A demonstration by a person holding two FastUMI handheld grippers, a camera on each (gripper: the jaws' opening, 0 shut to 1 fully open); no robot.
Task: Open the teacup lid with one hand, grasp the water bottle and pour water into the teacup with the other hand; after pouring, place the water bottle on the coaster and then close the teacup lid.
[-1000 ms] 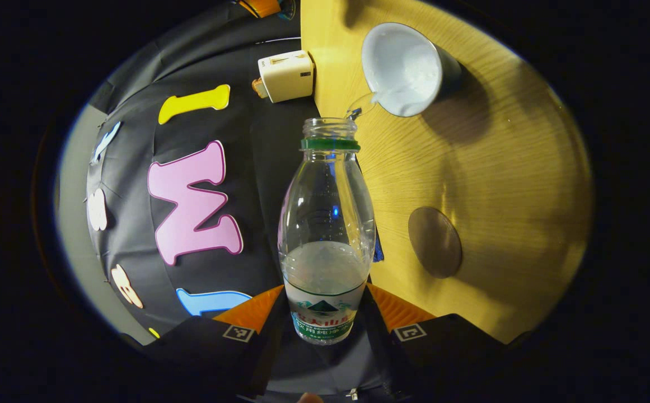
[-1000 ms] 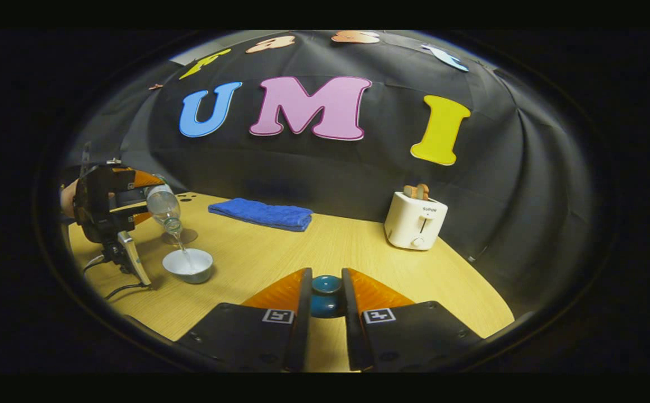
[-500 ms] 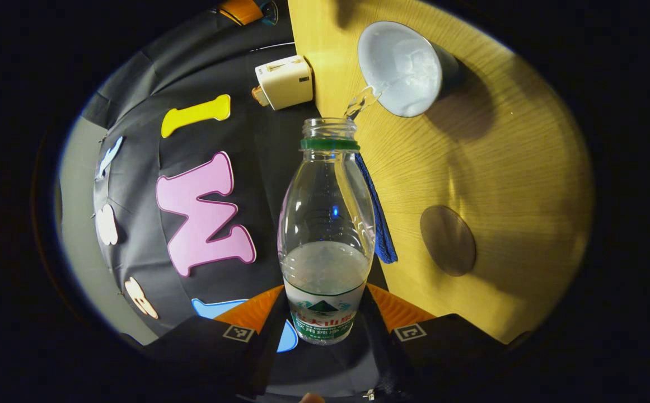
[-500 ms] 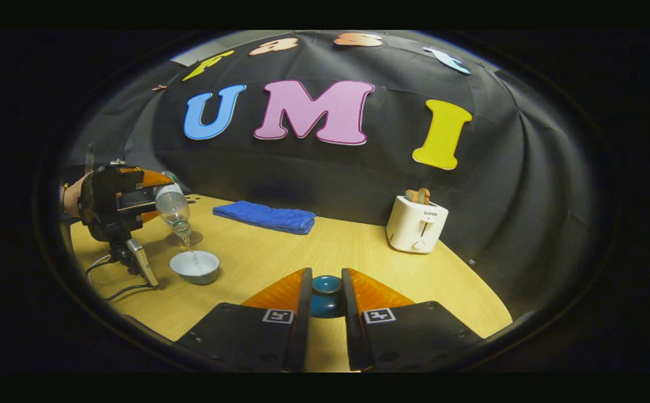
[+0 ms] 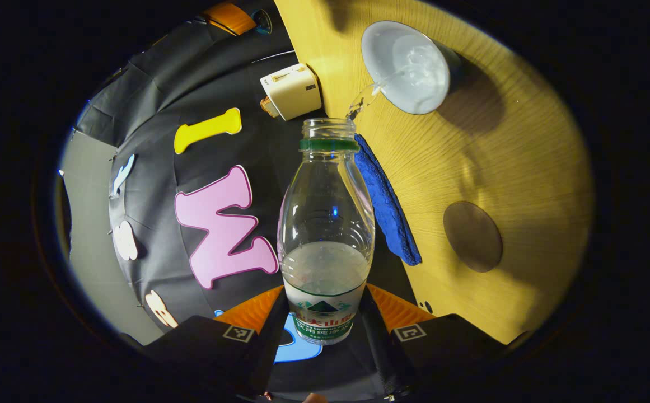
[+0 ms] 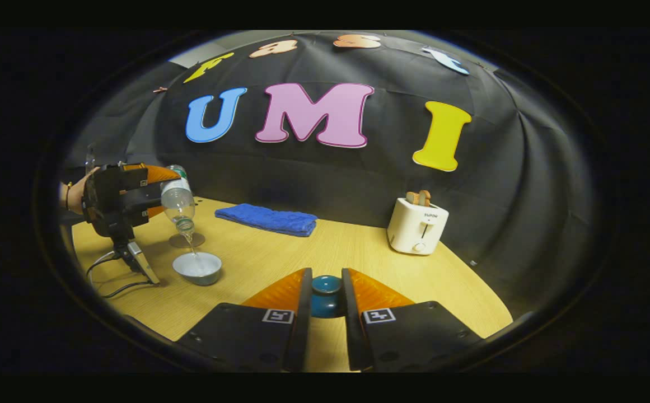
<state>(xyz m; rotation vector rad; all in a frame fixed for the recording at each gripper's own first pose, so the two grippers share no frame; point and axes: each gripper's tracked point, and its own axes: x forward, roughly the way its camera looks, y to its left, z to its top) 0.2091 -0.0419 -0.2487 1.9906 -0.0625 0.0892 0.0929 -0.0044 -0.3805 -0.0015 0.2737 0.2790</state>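
pouring is under way: the left claw (image 5: pixel 325 313) clamps the tilted water bottle (image 5: pixel 325 224), a thin stream falling into the teacup (image 6: pixel 197 267) near the counter's (image 6: pixel 313 252) left edge. the right claw (image 6: pixel 325 302) pinches the lid (image 6: pixel 326 295) (by its knob). next, i judge, tip the bottle upright and stand it on the coaster (image 5: pixel 473 236).

Water bottle (image 5: pixel 325 235) label — print too blurred to read, toaster (image 6: pixel 417 227) front mark — too small

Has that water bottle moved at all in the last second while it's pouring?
Yes. In the right gripper view the water bottle has risen a little against the coaster and the teacup, mouth down, held by the left tongs.
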